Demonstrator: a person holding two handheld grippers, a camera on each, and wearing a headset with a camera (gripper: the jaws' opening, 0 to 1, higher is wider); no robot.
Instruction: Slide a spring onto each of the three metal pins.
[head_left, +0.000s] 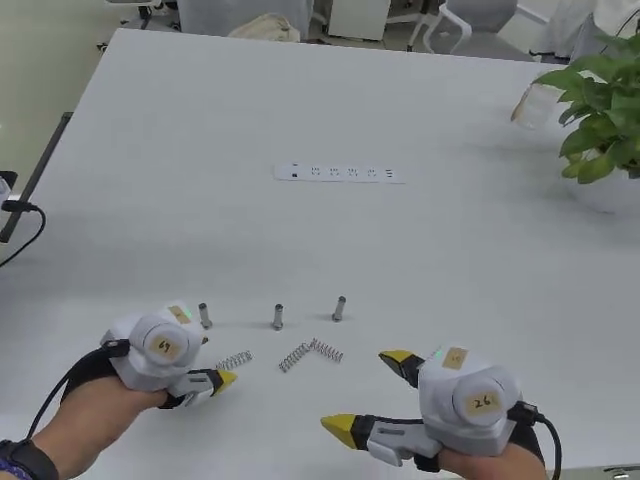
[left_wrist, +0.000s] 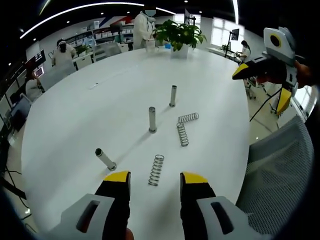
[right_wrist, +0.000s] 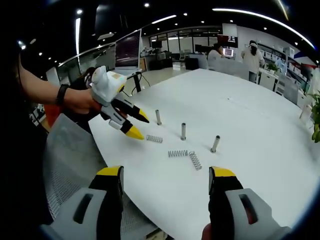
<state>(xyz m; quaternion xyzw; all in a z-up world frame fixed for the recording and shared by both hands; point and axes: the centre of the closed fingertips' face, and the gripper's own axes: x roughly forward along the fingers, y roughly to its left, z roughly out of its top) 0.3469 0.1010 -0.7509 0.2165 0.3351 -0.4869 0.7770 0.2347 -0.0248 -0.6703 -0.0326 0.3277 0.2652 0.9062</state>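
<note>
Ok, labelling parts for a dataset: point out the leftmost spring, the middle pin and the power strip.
leftmost spring (head_left: 234, 360), head view, middle of its coil.
middle pin (head_left: 278, 317), head view, its shaft.
power strip (head_left: 338, 173), head view, its centre.

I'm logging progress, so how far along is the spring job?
Nothing looks done: the three pins stand bare, and the three springs lie loose on the table beside them. Nothing is in hand: the left gripper and right gripper both show open, empty jaws. All three springs are left to fit.
</note>
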